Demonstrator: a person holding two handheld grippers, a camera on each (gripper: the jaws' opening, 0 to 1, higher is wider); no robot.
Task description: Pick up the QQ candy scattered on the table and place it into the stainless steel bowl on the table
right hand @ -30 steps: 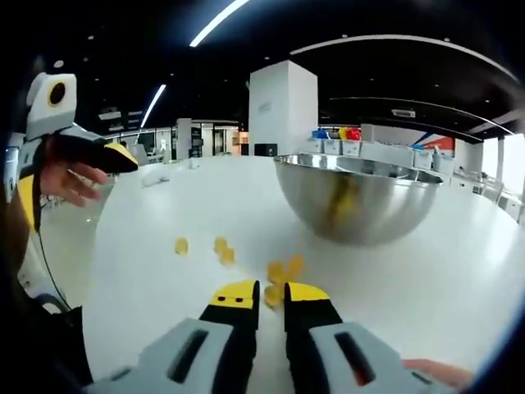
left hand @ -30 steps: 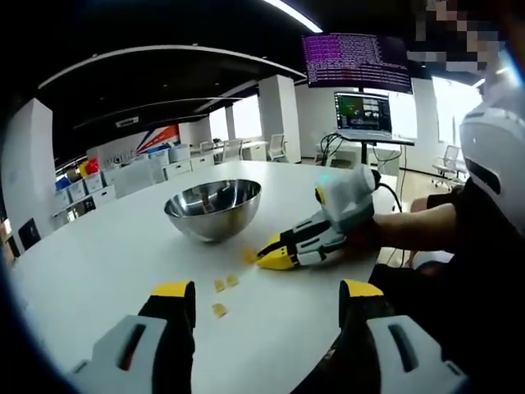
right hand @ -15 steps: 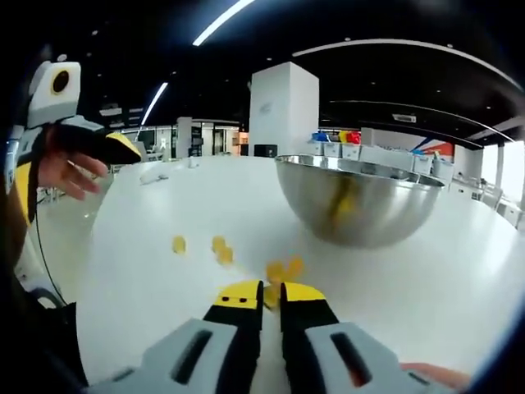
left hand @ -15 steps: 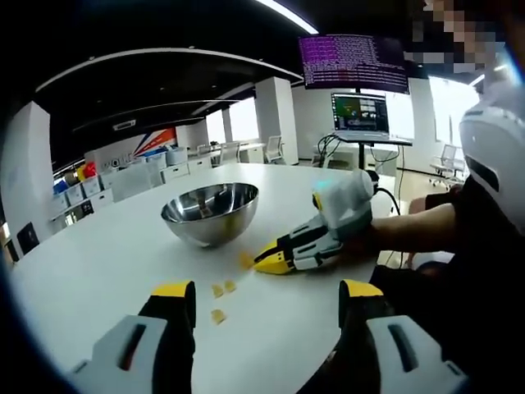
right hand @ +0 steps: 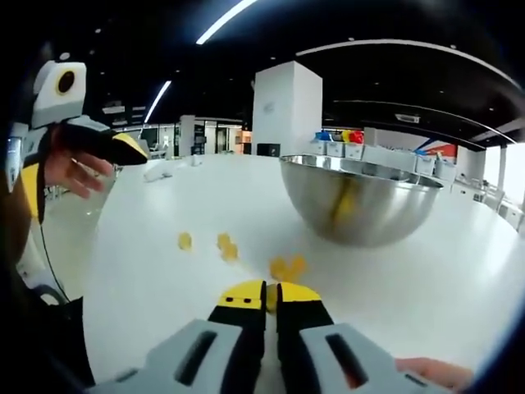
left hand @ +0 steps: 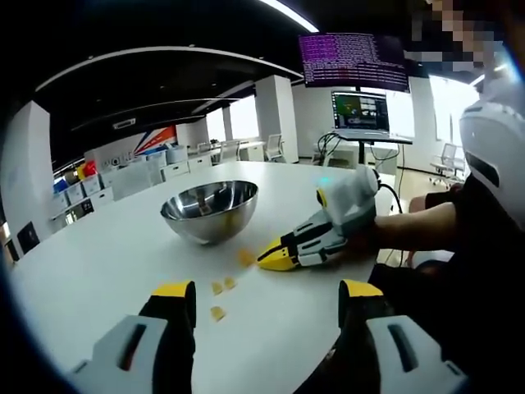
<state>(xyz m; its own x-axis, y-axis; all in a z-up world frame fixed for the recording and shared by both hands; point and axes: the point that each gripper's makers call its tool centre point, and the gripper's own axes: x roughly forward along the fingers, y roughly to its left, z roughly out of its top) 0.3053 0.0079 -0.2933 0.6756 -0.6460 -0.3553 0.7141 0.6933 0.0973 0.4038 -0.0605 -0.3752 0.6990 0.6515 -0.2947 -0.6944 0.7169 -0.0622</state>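
Small yellow QQ candy (right hand: 286, 268) pieces

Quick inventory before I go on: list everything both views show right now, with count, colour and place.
Stainless steel bowl: one, silver, on the table beyond the candies.
QQ candy: several yellow pieces; a small cluster just ahead of the right tool, three more on the table before the left tool.
Table: one, white, round.
Screens: two, a purple one above a smaller one, on a stand behind the table.
Storage bins: several, blue, yellow and red, far background.
Left tool: jaws wide apart, yellow tips, above the table.
Right tool: jaws nearly together, candy showing between the yellow tips, low on the table.
Person's forearm: behind the right tool.
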